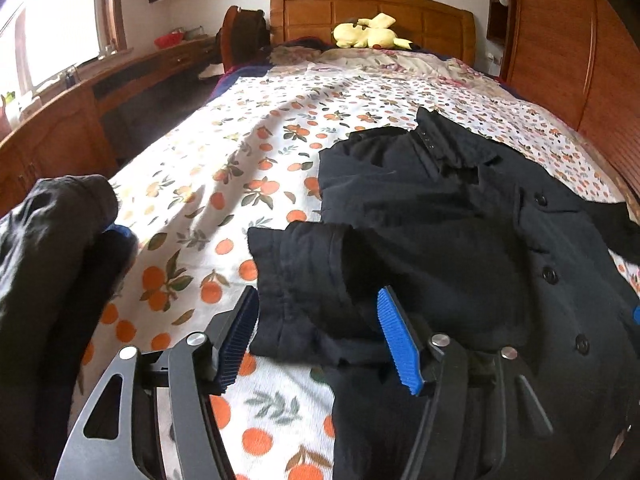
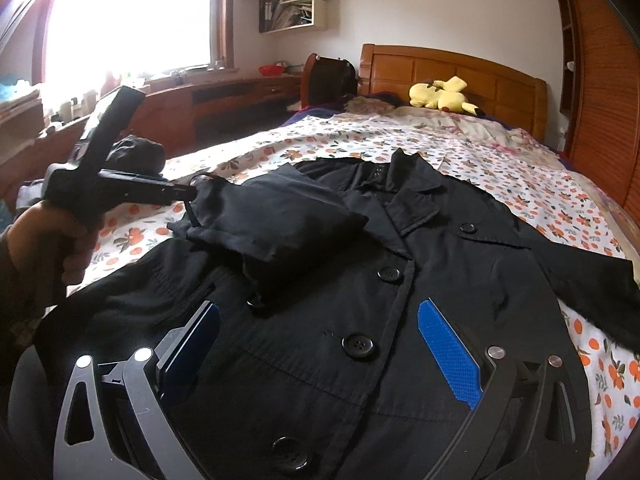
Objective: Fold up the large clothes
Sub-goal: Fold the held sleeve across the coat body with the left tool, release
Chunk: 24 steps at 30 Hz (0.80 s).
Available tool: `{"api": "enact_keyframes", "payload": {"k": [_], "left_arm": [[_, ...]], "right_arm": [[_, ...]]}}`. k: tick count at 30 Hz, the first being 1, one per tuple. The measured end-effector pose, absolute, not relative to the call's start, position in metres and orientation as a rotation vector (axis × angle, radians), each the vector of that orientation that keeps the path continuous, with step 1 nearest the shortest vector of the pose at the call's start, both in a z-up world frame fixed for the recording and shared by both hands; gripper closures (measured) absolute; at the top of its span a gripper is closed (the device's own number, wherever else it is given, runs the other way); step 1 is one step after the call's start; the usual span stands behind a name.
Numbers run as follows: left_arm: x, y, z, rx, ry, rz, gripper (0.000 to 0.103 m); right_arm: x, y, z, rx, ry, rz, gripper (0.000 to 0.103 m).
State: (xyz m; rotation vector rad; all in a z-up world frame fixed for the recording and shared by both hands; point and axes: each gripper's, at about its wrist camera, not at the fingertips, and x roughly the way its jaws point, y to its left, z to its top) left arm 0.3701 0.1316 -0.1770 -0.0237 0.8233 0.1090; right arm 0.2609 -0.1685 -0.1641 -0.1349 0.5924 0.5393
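Left gripper (image 1: 318, 332) sits low over the bed with its jaws spread, and the folded-back cuff end of the black coat's sleeve (image 1: 304, 280) lies right between the two blue pads. From the wrist view the pads don't look like they're pressing the fabric, there's a gap on both sides, so it's around the sleeve rather than pinching it. In the other view you can see that same gripper from the side, held in a hand (image 2: 48, 236), its tip right at the edge of the folded sleeve (image 2: 276, 216).

Right gripper (image 2: 320, 344) is spread wide too, hovering over the front of the black coat (image 2: 360, 320) with nothing between its jaws. The coat's button row runs up between the pads, with one big button just ahead of them.

The coat itself is laid out face up on the orange-print bedsheet (image 1: 224, 184), collar toward the wooden headboard (image 1: 372, 12). One sleeve is folded in across the chest, while the other sleeve (image 2: 592, 280) stretches out flat toward the right edge of the bed. A yellow plush toy (image 1: 370, 34) sits by the headboard, well apart from the coat.
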Motion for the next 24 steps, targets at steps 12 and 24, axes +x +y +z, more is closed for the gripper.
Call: {"api": "enact_keyframes", "payload": {"k": [12, 24], "left_arm": [[0.365, 0.085, -0.143, 0.039, 0.773, 0.014, 0.100], [0.309, -0.026, -0.068, 0.157, 0.634, -0.160, 0.100]], "right_arm": [[0.257, -0.202, -0.164, -0.092, 0.602, 0.482, 0.007], [0.227, -0.286, -0.126, -0.004, 0.539, 0.358, 0.007]]}}
